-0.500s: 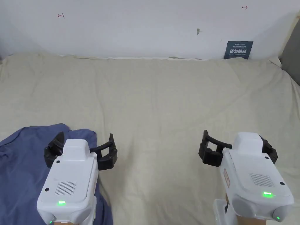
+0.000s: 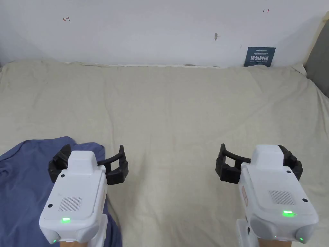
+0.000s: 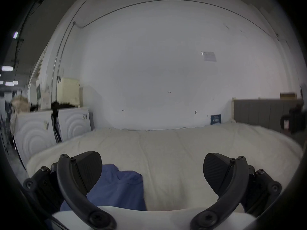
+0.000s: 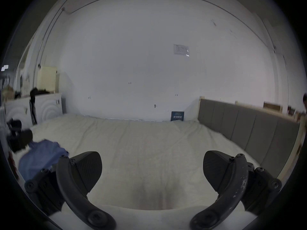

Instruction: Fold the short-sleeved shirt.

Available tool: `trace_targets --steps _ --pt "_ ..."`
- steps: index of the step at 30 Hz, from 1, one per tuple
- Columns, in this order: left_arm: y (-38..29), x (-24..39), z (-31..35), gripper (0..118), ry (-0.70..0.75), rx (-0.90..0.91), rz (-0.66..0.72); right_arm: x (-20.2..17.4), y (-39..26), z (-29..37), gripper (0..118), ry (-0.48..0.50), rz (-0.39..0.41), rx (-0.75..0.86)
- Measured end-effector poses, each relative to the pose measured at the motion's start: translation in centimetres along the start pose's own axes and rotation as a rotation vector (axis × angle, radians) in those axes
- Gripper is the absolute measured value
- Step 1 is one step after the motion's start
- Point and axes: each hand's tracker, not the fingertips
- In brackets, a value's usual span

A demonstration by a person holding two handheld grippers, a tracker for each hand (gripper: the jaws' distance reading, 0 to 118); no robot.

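Short-sleeved shirt [image 2: 22, 180]: blue, crumpled heap on bed [image 2: 180, 109], under and left of left hand-held gripper [image 2: 88, 164]. Folding not begun; spreading and all folds remain. Left hand-held gripper: jaws wide, empty. Right hand-held gripper [image 2: 258, 164]: jaws wide, empty, over bare beige sheet, well apart from shirt. White wall beyond; grey headboard [image 4: 249, 134] right of right hand-held gripper.

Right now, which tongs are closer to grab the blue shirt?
Probably the left tongs. They hang open right over the edge of the crumpled blue shirt, while the right tongs, also open, are off over bare bedsheet.
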Motion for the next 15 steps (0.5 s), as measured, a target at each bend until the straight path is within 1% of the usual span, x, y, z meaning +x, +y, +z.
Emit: trace_targets --steps 1,2,3,5,7,8,9,10,11,12,13,15 --pt "0.3 -0.3 -0.1 118 -0.003 -0.010 0.101 -0.7 0.5 0.2 118 -0.040 0.090 0.014" --pt "0.7 -0.9 -0.3 118 -0.018 -0.021 0.237 -1.5 1.0 0.6 118 -0.088 0.203 0.048" --pt "0.9 -1.7 -0.5 118 -0.055 -0.033 0.408 -2.5 1.3 0.9 118 -0.136 0.332 0.095" --pt "0.8 -3.6 -1.0 118 -0.170 -0.056 0.815 -4.6 1.4 1.5 118 -0.256 0.642 0.215" --pt "0.0 -4.9 -1.4 118 -0.264 -0.072 1.218 -6.1 0.6 1.8 118 -0.382 0.926 0.378" --pt "-0.6 -5.1 -1.6 118 -0.284 -0.081 1.377 -6.6 0.0 2.0 118 -0.440 1.049 0.459" --pt "-0.9 -5.2 -1.8 118 -0.276 -0.111 1.462 -6.8 -0.4 1.9 118 -0.480 1.120 0.511" --pt "-1.0 -5.0 -1.8 118 -0.248 -0.158 1.487 -7.0 -0.6 1.9 118 -0.504 1.155 0.541" --pt "-0.8 -4.9 -1.9 118 -0.237 -0.194 1.450 -6.9 -0.4 1.9 118 -0.473 1.108 0.520" --pt "-0.5 -4.8 -1.9 118 -0.235 -0.202 1.361 -6.5 -0.1 2.0 118 -0.445 1.047 0.489" --pt "0.1 -4.4 -1.8 118 -0.213 -0.185 1.200 -6.2 0.4 2.0 118 -0.400 0.937 0.430" --pt "2.0 -3.0 -1.2 118 -0.136 -0.132 0.834 -5.1 1.6 1.9 118 -0.315 0.699 0.308"
